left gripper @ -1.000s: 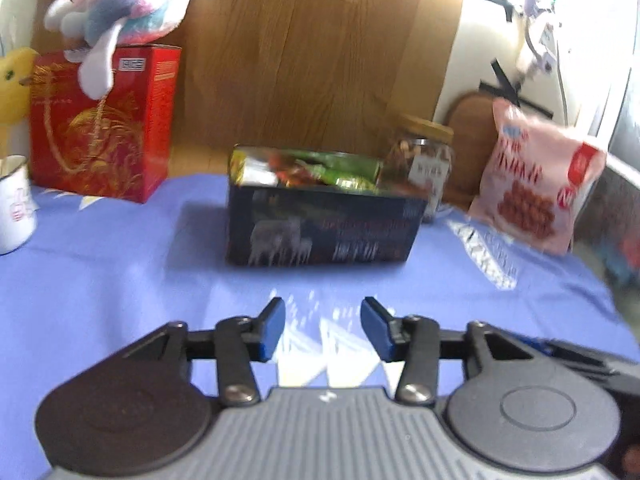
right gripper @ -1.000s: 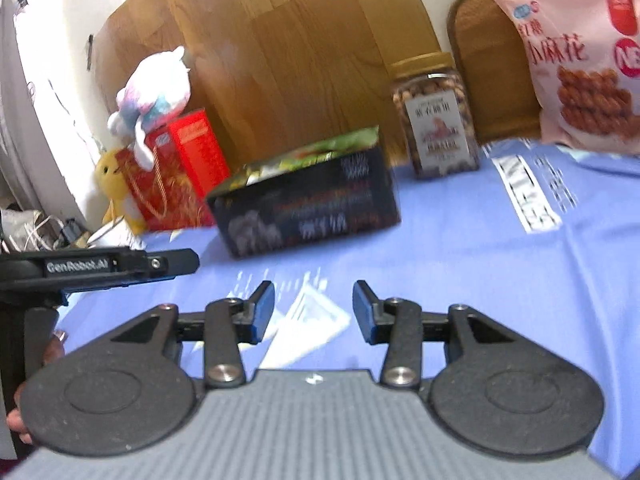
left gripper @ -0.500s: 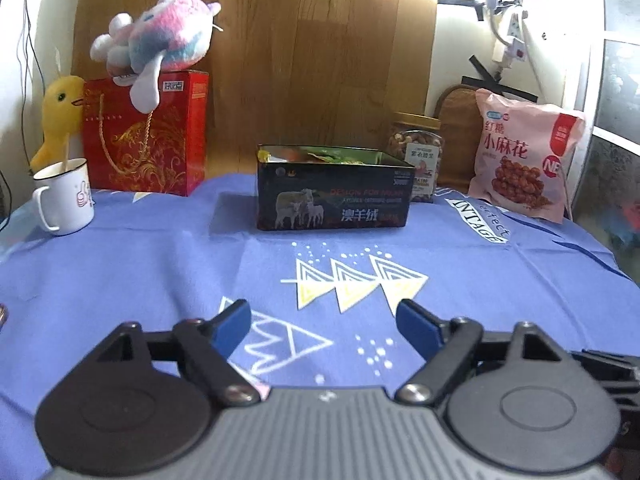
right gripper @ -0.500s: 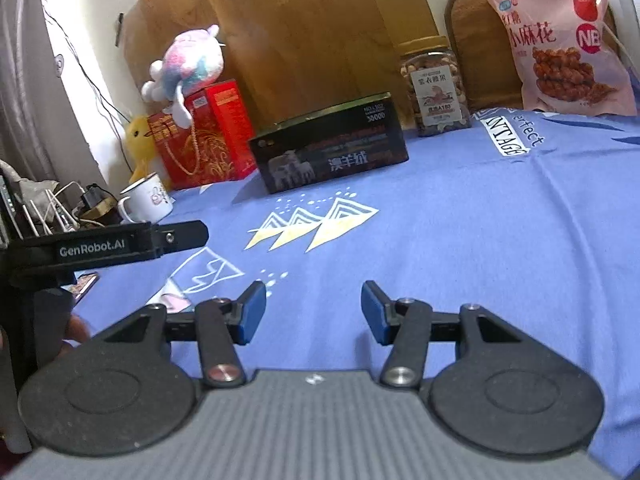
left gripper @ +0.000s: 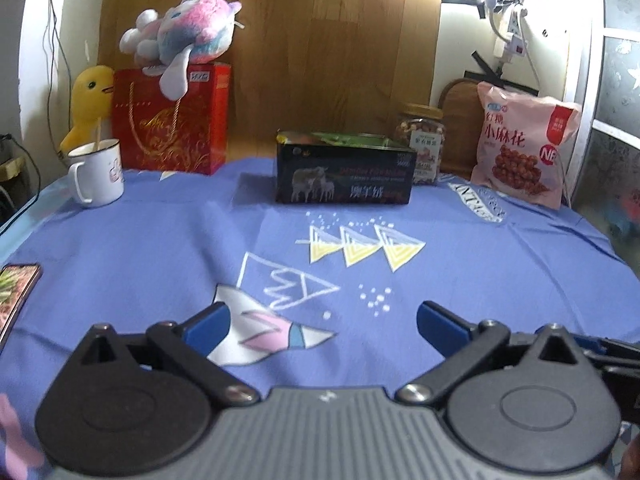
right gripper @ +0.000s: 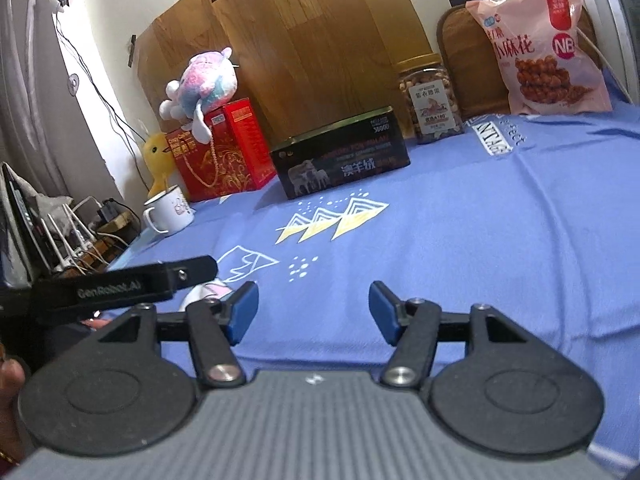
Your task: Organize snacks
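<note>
A black box (left gripper: 344,172) (right gripper: 342,162) with snack packets showing at its open top stands at the back of the blue tablecloth (left gripper: 160,248). A clear jar of nuts (left gripper: 422,148) (right gripper: 430,104) stands to its right. Further right a pink snack bag (left gripper: 524,148) (right gripper: 544,46) leans upright. My left gripper (left gripper: 322,324) hangs over the near cloth, jaws opening wide, nothing between them. My right gripper (right gripper: 314,308) is also far from the box, jaws opening, nothing between them.
A red gift bag (left gripper: 172,120) with a plush toy (left gripper: 184,38) on top stands back left, beside a yellow duck toy (left gripper: 90,100) and a white mug (left gripper: 98,176). A phone (left gripper: 16,292) lies at the cloth's left edge. The left tool's black bar (right gripper: 120,284) crosses the right wrist view.
Both grippers pulled back from the black box, which now looks smaller and farther off. Both sets of jaws spread wider, the left much more.
</note>
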### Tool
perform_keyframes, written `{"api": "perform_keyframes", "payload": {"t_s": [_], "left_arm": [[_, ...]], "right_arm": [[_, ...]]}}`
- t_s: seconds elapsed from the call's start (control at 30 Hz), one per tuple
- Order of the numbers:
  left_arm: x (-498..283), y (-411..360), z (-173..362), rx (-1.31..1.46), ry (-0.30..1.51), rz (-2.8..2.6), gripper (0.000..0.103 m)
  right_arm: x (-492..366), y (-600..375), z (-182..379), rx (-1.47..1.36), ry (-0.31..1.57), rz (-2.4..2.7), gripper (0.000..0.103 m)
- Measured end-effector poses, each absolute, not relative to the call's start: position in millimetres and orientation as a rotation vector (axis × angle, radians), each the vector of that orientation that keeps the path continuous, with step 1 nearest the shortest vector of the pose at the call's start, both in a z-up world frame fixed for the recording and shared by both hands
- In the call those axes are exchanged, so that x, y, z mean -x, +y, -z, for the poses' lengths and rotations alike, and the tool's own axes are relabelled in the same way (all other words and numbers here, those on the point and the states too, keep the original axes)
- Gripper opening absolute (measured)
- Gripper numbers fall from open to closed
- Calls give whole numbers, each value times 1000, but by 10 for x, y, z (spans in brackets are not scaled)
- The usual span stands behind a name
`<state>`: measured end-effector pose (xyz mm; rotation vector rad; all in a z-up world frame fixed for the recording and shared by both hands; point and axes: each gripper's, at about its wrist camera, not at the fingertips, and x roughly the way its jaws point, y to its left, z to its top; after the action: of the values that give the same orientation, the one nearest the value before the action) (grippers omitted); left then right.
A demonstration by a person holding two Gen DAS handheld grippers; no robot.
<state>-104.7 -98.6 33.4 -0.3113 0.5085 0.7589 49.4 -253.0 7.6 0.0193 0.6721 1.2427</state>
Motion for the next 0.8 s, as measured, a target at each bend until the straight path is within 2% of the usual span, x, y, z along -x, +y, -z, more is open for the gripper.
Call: {"api": "perform_keyframes", "payload": {"t_s": [0.8], "left_arm": [[1053,-1086,-259,210,531,-869,103]], "right_arm": [[-366,-2599,-96,-5,641,-1236,71]]}}
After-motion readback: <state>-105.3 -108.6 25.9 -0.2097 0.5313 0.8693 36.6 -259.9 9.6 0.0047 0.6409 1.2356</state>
